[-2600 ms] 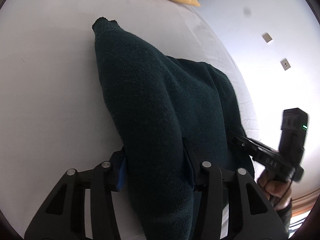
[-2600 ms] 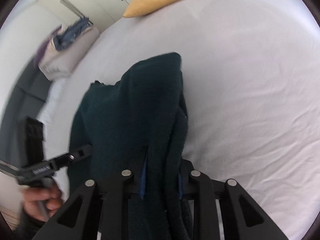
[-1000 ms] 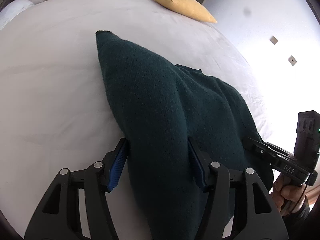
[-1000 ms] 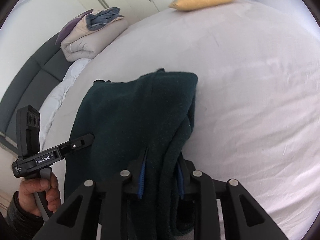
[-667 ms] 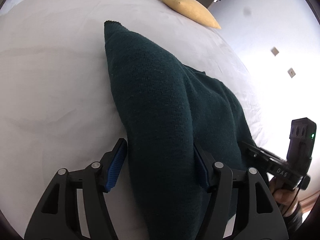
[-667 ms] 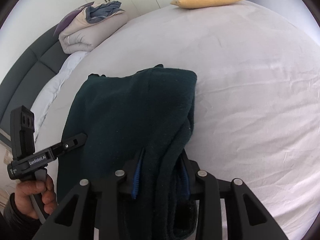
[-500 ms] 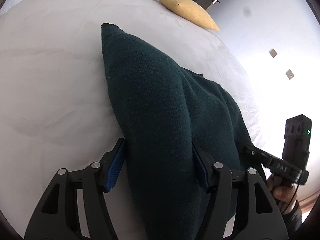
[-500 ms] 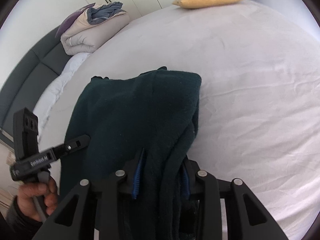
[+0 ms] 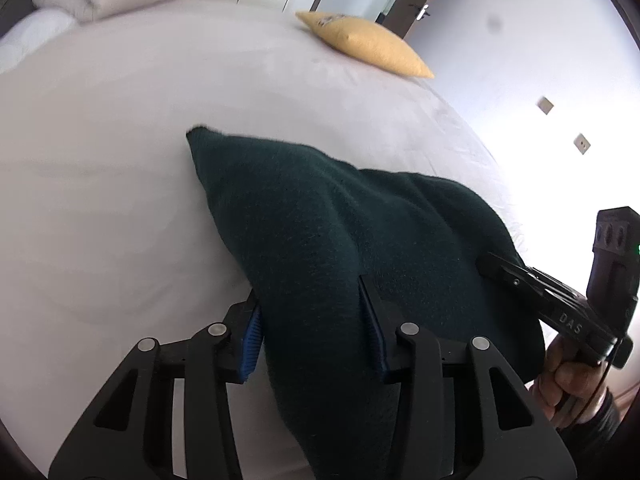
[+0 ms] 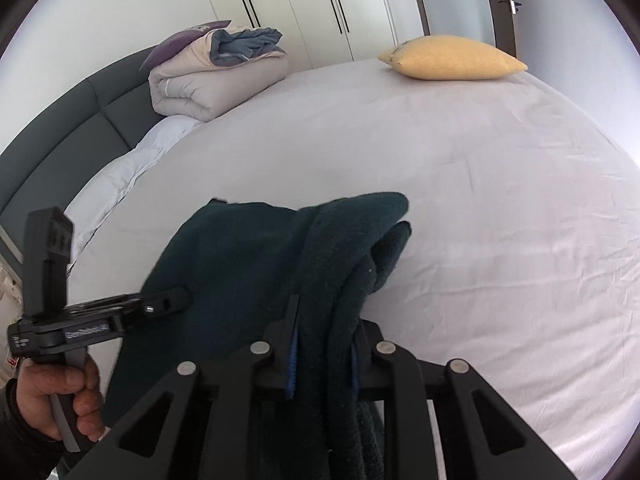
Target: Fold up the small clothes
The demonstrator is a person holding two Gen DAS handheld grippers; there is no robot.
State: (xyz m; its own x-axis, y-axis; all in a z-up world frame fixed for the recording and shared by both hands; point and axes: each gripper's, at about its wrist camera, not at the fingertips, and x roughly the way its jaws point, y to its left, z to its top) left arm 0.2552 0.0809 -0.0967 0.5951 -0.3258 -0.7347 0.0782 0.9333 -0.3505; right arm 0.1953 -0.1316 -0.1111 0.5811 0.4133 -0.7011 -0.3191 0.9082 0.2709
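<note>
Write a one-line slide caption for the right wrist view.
Right gripper closing on a dark green sweater over the white bed, left gripper alongside.

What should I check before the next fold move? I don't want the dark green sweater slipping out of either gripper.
1. Left gripper has the sweater between its fingers: ok, jaws closing on a thick bunch.
2. Right gripper has cloth between its fingers: ok, jaws closing on several layers.
3. Bed sheet ahead free of other things: ok.
4. Yellow pillow away from the sweater: ok.
5. Far edge lying flat: not ok, layers bunched on the right.
6. Sleeves tucked in: cannot tell.
</note>
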